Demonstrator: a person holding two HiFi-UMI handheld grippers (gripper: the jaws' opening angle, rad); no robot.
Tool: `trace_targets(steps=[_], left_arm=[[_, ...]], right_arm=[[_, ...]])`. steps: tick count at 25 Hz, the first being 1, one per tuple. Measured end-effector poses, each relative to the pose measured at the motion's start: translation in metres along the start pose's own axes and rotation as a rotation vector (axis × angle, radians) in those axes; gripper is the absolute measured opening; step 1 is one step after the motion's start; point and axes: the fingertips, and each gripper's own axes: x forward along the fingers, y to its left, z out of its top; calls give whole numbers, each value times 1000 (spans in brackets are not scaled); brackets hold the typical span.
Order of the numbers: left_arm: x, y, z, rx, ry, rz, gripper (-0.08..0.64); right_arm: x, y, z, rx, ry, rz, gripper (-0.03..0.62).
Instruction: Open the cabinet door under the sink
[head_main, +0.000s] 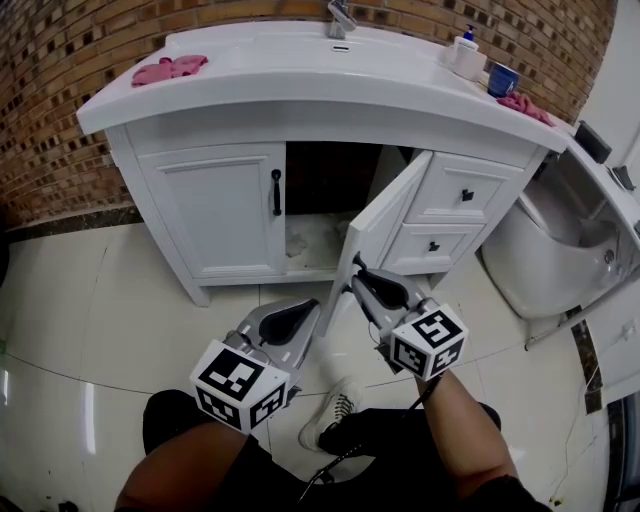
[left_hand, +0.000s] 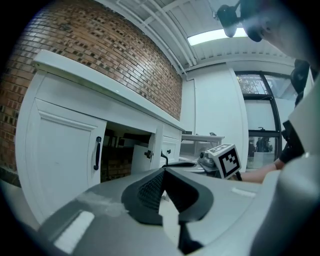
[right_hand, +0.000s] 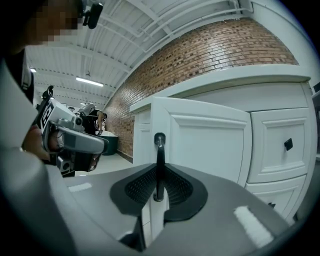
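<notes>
Nearest, the person's white shoe (head_main: 335, 405) stands on the glossy tiled floor (head_main: 80, 300), just behind the two tools. The left claw (head_main: 305, 315) (left_hand: 162, 172) hangs low over the floor, pressed together with nothing in it, pointing toward the cabinet (head_main: 160, 140) and apart from it. Just to its right, the right claw (head_main: 362, 280) (right_hand: 159, 172) is pinching the black door handle (right_hand: 159, 160) of the right cabinet door (head_main: 385, 215) (right_hand: 200, 140). That handle runs upright between the two ribbed pads.

The right cabinet door stands swung out toward the person, hinged beside the two drawers (head_main: 460, 190), with the dark inside of the cabinet showing behind it. The left cabinet door (head_main: 225, 210) is flush and closed, its own black pull (head_main: 276, 192) untouched.

Above, the white surface (head_main: 300, 75) carries a pink cloth (head_main: 168, 68) at the left, a faucet (head_main: 340, 18) at the back, and a soap bottle (head_main: 466, 52), a blue cup (head_main: 502, 78) and a second pink cloth (head_main: 523, 104) at the right. A brick wall (head_main: 80, 40) rises behind.
</notes>
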Motion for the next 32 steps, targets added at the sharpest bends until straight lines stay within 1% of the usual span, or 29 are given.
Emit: trace_targets(steps=[6,11,14,16,17,20,24,27,30,32], left_arm=[[6,-7,4,-32,-7,-6,3],[10,-29,7,-58,-15,-44,3],[15,-43,5,-6,-10,-62,3],[19,-45,2,34,-1,-57,3],[21,-45,-1,35,5,-52,3],[24,-44,-4,3,11,-53,3],[30,-52,1,15,-1,-71,3],[32,-58,2,18,-1,-92,3],[32,-57,2,21,0,-90,3],[32,-56,3,19,-3,-87,3]], right_arm=[[-24,-6,-4,-1,3,-18,48],[-46,-16,-7,-3,-5,-38,48],[-61,-24,-11,-3,-7,-55,48],[-72,-31,-13,-6,-4,-76,48],[-78,-34,-14,-9,-1,-91,48],[-91,-44,-16,-17,4,-145,46],[-110,-62,-19,-2,-8,-223,43],[-130,-83,-22,16,-15,-304,37],[-150,-109,-24,44,-23,-374,26],[-157,-120,-26,54,-26,-398,28]])
